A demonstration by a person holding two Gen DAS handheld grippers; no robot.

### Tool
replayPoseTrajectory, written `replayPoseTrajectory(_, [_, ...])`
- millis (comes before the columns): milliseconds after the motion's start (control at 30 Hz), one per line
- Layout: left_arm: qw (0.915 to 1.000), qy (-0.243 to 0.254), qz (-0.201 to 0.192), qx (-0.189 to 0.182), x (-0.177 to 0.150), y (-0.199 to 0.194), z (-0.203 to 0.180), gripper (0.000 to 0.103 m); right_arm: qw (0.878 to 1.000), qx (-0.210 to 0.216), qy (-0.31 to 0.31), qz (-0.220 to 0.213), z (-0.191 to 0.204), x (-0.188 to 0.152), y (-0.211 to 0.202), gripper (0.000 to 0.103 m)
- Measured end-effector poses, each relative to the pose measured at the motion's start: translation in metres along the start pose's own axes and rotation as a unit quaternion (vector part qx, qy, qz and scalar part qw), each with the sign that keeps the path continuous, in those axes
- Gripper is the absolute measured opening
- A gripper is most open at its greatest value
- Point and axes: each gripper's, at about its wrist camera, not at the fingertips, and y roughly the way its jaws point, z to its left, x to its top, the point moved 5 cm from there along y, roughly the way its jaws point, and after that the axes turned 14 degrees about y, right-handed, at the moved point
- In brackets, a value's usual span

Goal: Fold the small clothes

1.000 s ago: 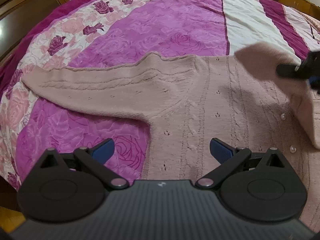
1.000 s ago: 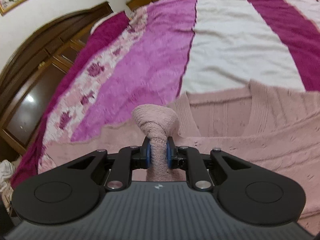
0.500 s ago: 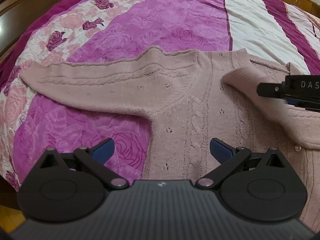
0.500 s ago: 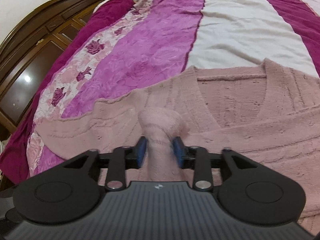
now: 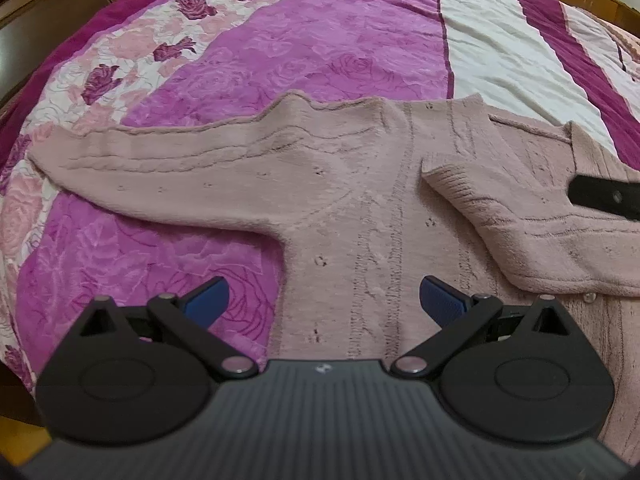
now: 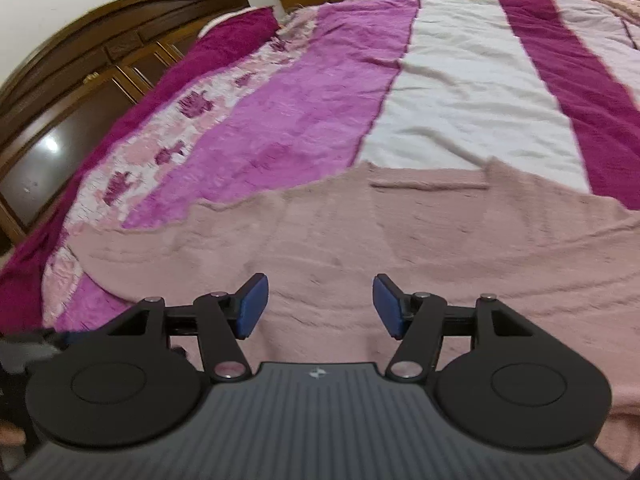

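Observation:
A pink knitted cardigan (image 5: pixel 352 200) lies flat on the bed, also in the right wrist view (image 6: pixel 400 240). Its one sleeve (image 5: pixel 168 168) stretches out to the left. The other sleeve (image 5: pixel 520 232) is folded across the chest, its cuff (image 5: pixel 448 172) near the middle. My left gripper (image 5: pixel 322 304) is open and empty, low over the cardigan's left side. My right gripper (image 6: pixel 320 308) is open and empty just above the knit; a part of it shows at the right edge of the left wrist view (image 5: pixel 604 196).
The bed carries a striped bedspread (image 5: pixel 312 40) in purple, white and magenta with a rose pattern on the left, also in the right wrist view (image 6: pixel 460 80). A dark wooden headboard with cabinets (image 6: pixel 80 92) stands at the left. The bed's edge is at the lower left (image 5: pixel 16 360).
My right gripper has opened and let go of the sleeve, which now lies across the cardigan's chest. The right gripper has pulled back a little. My left gripper has stayed open and nearly still.

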Motion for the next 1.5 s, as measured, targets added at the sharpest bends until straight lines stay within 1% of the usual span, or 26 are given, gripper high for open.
replayPoseTrajectory(67, [1.0,-0.004,0.002,-0.002,-0.001,0.003,-0.003,0.103,1.0,-0.007,-0.002,0.006,-0.006,-0.004,-0.003,0.066])
replayPoseTrajectory(200, [0.9998,-0.016,0.007,-0.004,-0.005,0.006,-0.003,0.103,1.0,-0.001,-0.011,0.022,0.0,-0.016,0.003,0.066])
replayPoseTrajectory(400, [0.9997,-0.015,0.006,0.019,-0.011,0.004,0.001,0.103,0.998,0.014,-0.014,0.063,0.022,-0.037,0.037,0.066])
replayPoseTrajectory(500, [0.9995,-0.02,0.01,0.021,-0.014,0.005,0.005,0.103,0.998,0.003,-0.025,0.064,0.032,-0.044,0.051,0.066])
replayPoseTrajectory(567, [0.9995,-0.024,0.012,0.018,-0.016,0.006,0.007,0.103,0.998,-0.012,-0.035,0.052,0.034,-0.044,0.058,0.058])
replayPoseTrajectory(633, [0.9995,-0.025,0.01,0.014,-0.016,0.006,0.007,0.103,0.998,-0.027,-0.035,0.044,0.031,-0.04,0.061,0.026])
replayPoseTrajectory(667, [0.9996,-0.023,0.009,0.012,-0.016,0.006,0.006,0.103,0.998,-0.03,-0.028,0.042,0.028,-0.037,0.062,0.023])
replayPoseTrajectory(700, [0.9997,-0.021,0.007,0.01,-0.015,0.005,0.005,0.103,0.999,-0.022,-0.015,0.04,0.024,-0.034,0.06,0.016])
replayPoseTrajectory(733, [0.9998,-0.018,0.004,0.008,-0.014,0.005,0.003,0.103,0.999,-0.014,-0.001,0.035,0.02,-0.03,0.056,0.013])
replayPoseTrajectory(867, [0.9999,-0.011,-0.004,-0.003,-0.008,0.005,-0.004,0.103,1.0,-0.02,0.023,0.005,0.001,-0.015,0.039,0.013])
replayPoseTrajectory(967, [0.9999,-0.014,0.001,-0.008,-0.002,0.008,-0.009,0.103,0.998,-0.031,0.045,-0.009,-0.017,-0.007,0.027,0.013])
replayPoseTrajectory(1100, [0.9992,-0.02,0.005,-0.035,0.006,0.013,-0.019,0.103,0.996,-0.053,0.069,-0.016,-0.045,-0.003,0.023,0.013])
replayPoseTrajectory(1233, [0.9975,-0.019,-0.003,-0.068,0.015,0.014,-0.032,0.103,0.993,-0.05,0.106,-0.014,-0.068,-0.005,0.02,0.015])
replayPoseTrajectory(1267, [0.9967,-0.018,-0.006,-0.079,0.018,0.014,-0.036,0.103,0.993,-0.047,0.107,-0.016,-0.071,-0.005,0.017,0.017])
replayPoseTrajectory(1300, [0.996,-0.017,-0.009,-0.087,0.021,0.014,-0.04,0.103,0.993,-0.047,0.104,-0.02,-0.072,-0.006,0.013,0.024])
replayPoseTrajectory(1333, [0.9953,-0.014,-0.011,-0.095,0.024,0.013,-0.044,0.103,0.994,-0.051,0.098,-0.024,-0.072,-0.006,0.009,0.029])
replayPoseTrajectory(1367, [0.9947,-0.011,-0.014,-0.101,0.027,0.013,-0.048,0.103,0.994,-0.058,0.087,-0.03,-0.072,-0.006,0.004,0.031])
replayPoseTrajectory(1433, [0.9935,-0.005,-0.023,-0.111,0.035,0.013,-0.056,0.103,0.994,-0.068,0.068,-0.041,-0.072,-0.006,-0.007,0.038])
replayPoseTrajectory(1500, [0.9923,0.002,-0.03,-0.12,0.043,0.014,-0.065,0.097,0.995,-0.074,0.053,-0.05,-0.074,-0.006,-0.02,0.045])
